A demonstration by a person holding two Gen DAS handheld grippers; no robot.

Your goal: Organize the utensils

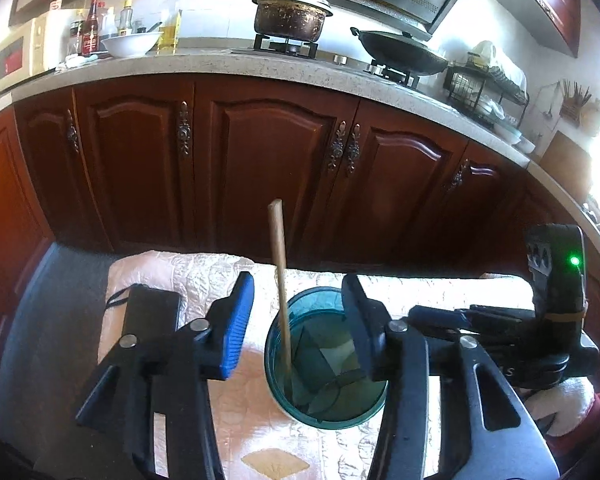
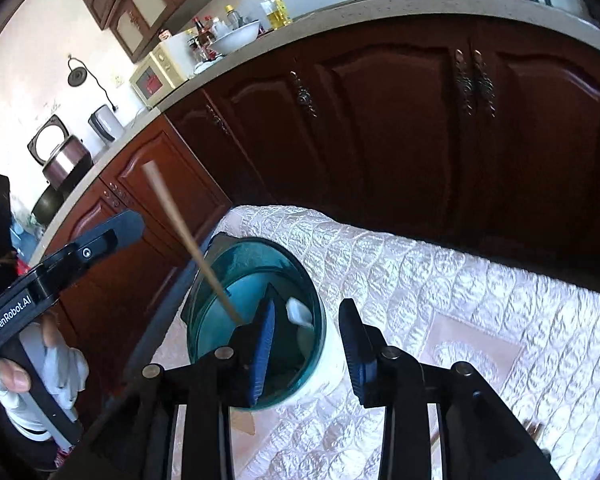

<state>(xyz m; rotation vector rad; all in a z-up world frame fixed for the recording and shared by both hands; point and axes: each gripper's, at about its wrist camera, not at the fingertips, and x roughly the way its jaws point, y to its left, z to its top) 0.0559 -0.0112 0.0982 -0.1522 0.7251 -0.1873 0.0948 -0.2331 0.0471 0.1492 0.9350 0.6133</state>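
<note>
Here, a quilted cream cloth (image 1: 204,276) covers a low surface in front of dark red-brown cabinet doors (image 1: 268,168). At the far left of the left wrist view a flat black case (image 1: 148,316) lies on the cloth. Just right of it the left gripper (image 1: 300,320) hangs over the teal cup (image 1: 324,412) with its jaws spread wide and nothing pressed between them; the blue-padded finger (image 1: 236,328) stands left of the cup, and the other finger overlaps the cup's right rim. A single wooden chopstick (image 1: 281,280) stands in the cup, leaning against its left inner wall, its top end free in the air between the fingers. Farther right, the right gripper (image 2: 306,344) is partly open and holds nothing; in its own view one finger overlaps the cup's mouth and the other is outside the cup's white wall, over the cloth. At that view's left edge a gloved hand (image 2: 32,376) grips the other tool's handle.
</note>
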